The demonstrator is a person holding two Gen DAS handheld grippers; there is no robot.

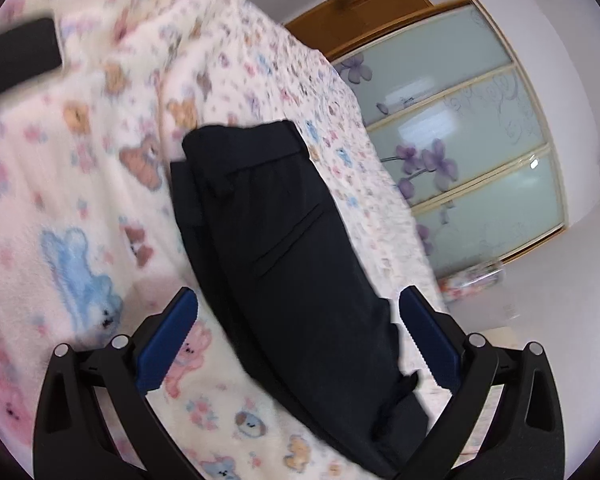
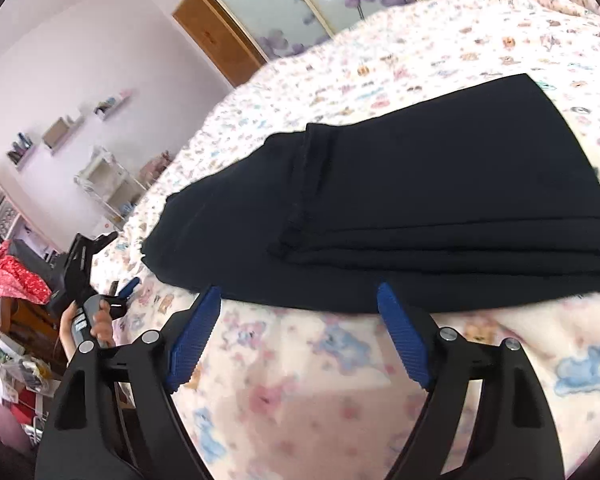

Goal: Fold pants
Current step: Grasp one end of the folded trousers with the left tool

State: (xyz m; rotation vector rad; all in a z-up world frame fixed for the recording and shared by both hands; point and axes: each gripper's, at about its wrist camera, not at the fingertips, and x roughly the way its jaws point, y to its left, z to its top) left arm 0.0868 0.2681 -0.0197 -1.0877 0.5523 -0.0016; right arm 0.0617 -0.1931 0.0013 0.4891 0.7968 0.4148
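Note:
Black pants [image 1: 284,248] lie folded into a compact stack on a fleece blanket with animal prints [image 1: 80,208]. In the left wrist view the waistband end is far and the stack runs down between my blue fingers. My left gripper [image 1: 298,302] is open, jaws wide on either side of the pants, holding nothing. In the right wrist view the folded pants [image 2: 400,216] lie just beyond my fingertips. My right gripper [image 2: 300,292] is open and empty at the near edge of the stack. The left gripper [image 2: 88,276] shows at the left, held in a hand.
The blanket [image 2: 300,380] covers a bed. A wardrobe with frosted floral glass doors [image 1: 460,120] and a wooden door [image 2: 216,40] stand beyond the bed. Shelves and clutter [image 2: 20,280] fill the room's left side. Part of the other gripper [image 1: 20,52] shows at upper left.

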